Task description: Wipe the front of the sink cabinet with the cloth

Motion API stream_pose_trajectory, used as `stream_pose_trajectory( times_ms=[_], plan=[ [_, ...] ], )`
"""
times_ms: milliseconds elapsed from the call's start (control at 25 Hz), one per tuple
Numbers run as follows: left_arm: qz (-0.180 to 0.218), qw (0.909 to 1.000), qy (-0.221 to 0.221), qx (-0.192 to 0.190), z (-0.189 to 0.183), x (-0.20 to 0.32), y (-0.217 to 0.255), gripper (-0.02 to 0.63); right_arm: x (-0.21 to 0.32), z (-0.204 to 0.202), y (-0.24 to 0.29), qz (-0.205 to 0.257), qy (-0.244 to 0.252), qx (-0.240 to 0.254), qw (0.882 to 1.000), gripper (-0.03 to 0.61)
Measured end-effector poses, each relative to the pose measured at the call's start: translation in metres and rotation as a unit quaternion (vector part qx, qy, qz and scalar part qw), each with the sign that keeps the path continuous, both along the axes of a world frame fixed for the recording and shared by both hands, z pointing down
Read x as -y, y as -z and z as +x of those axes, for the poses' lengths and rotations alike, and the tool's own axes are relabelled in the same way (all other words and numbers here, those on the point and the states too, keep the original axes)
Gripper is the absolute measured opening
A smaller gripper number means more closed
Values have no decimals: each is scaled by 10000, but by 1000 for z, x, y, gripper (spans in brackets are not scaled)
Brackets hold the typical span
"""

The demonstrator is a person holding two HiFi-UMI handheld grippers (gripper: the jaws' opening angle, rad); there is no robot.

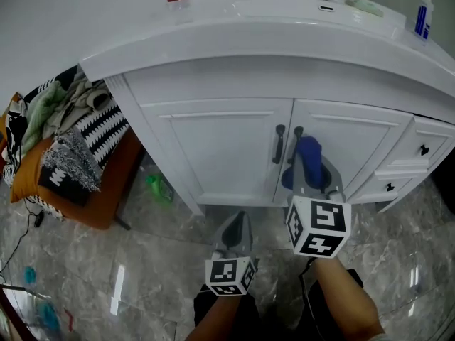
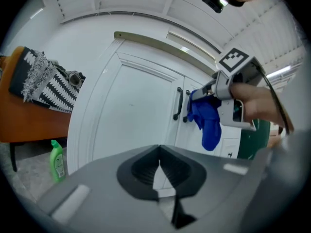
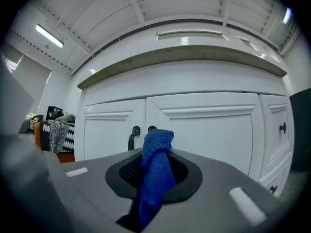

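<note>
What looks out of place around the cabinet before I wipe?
Only a green bottle on the floor beside the cabinet's left end, an odd spot. The doors sit shut; no spill or damage shows.

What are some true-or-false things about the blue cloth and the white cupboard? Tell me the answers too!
1. The right gripper is pinching the blue cloth. True.
2. The left gripper is holding a sponge. False: its jaws are closed on nothing.
3. The cabinet doors are hanging wide open. False: both are shut.
4. A green bottle is on the floor. True.
</note>
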State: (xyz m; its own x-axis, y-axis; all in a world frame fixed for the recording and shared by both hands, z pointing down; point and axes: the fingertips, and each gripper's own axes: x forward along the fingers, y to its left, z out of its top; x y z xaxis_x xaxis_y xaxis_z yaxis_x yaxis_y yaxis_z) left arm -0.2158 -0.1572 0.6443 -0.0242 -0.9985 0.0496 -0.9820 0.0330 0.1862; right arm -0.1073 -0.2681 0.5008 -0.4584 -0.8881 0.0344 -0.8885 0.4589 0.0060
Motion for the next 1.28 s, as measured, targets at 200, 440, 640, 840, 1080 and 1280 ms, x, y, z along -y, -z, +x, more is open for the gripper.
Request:
stream_pose_trajectory(
  times_ms=[200,440,640,840,1080,1280],
  plan=[
    [14,10000,28,-65,-6,-1,-1,9,-9,-6,2,-12,61,291,9996,57],
    [5,9998,121,-144,-13,-4,-2,9,-30,-37,6,438,443,-3,9981,57],
    [50,9994,245,-219,-19,-11,2,9,-26,-90,1,238,1164,28,9929,57],
    [99,9986,436,-267,-32,-21,6,9,-14,-136,0,333,1223,-275,9916,57],
    [152,9975,609,-312,-40,-28,9,9,-37,-201,7,517,1848,-524,9800,58],
    [126,9950,933,-340,-56,-36,8,9,-54,-247,1,621,2577,-1081,9582,58]
  ],
)
